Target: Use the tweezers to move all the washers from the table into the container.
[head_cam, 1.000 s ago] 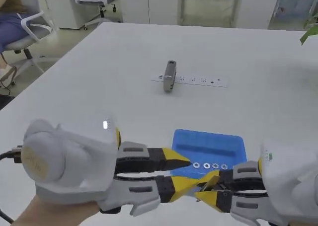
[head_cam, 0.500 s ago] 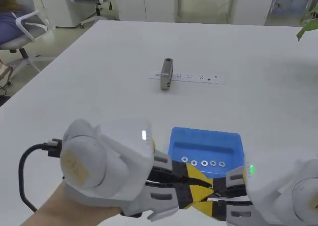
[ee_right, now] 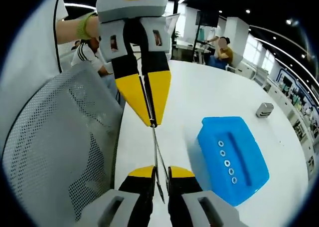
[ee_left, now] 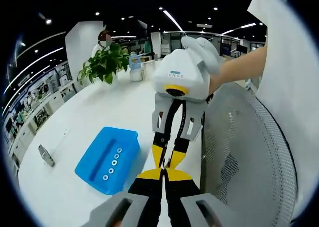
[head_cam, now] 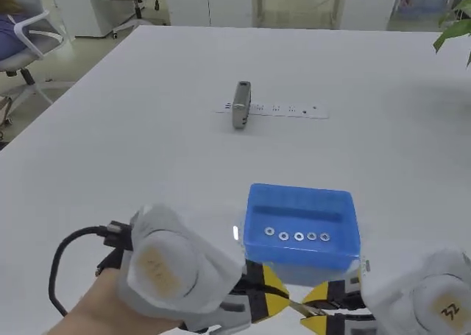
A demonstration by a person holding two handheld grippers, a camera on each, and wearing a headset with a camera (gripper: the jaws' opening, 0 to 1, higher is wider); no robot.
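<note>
Left gripper has its yellow jaws pressed together on one end of the thin metal tweezers. Facing it tip to tip, the right gripper has its jaws drawn narrow with the other end of the tweezers between them. Both are low over the near edge of the white table. Just beyond them sits a blue container. Five washers lie in a row inside it. A power strip lies farther back.
</note>
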